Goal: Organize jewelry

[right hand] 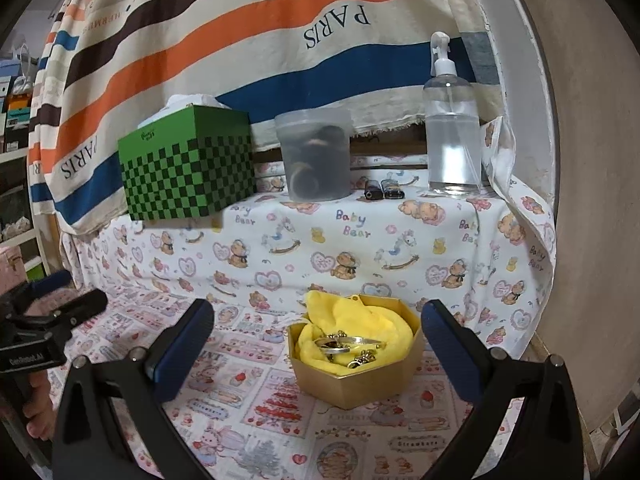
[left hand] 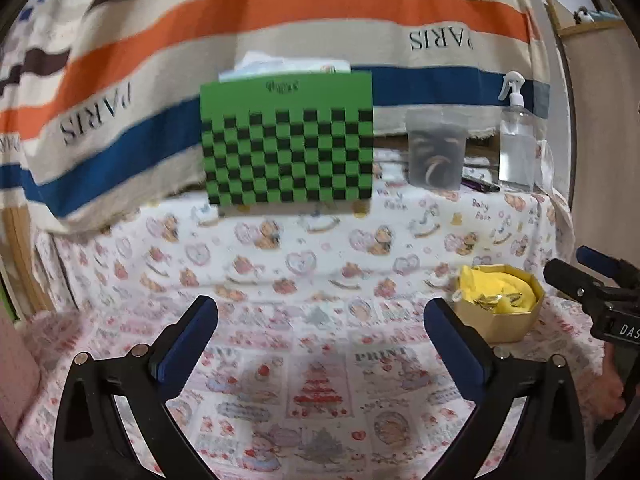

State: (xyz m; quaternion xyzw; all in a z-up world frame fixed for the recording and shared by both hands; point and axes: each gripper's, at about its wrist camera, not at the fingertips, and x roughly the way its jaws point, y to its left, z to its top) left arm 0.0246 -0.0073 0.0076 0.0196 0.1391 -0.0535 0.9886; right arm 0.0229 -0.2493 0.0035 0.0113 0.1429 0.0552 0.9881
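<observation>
A gold hexagonal box (right hand: 356,384) lined with yellow cloth (right hand: 352,320) sits on the printed cloth. Several pieces of jewelry (right hand: 350,346), rings and chains, lie on the yellow cloth. My right gripper (right hand: 318,340) is open and empty, its blue pads on either side of the box and a little nearer the camera. My left gripper (left hand: 320,336) is open and empty over bare cloth, with the same box (left hand: 498,318) just beyond its right finger. The right gripper also shows at the right edge of the left wrist view (left hand: 588,276).
A green checkered tissue box (right hand: 188,170), a translucent tub of hair ties (right hand: 314,156), a spray bottle (right hand: 452,128) and two small dark items (right hand: 382,191) stand on a raised ledge behind. A striped PARIS towel (right hand: 240,40) hangs at the back. A wall is on the right.
</observation>
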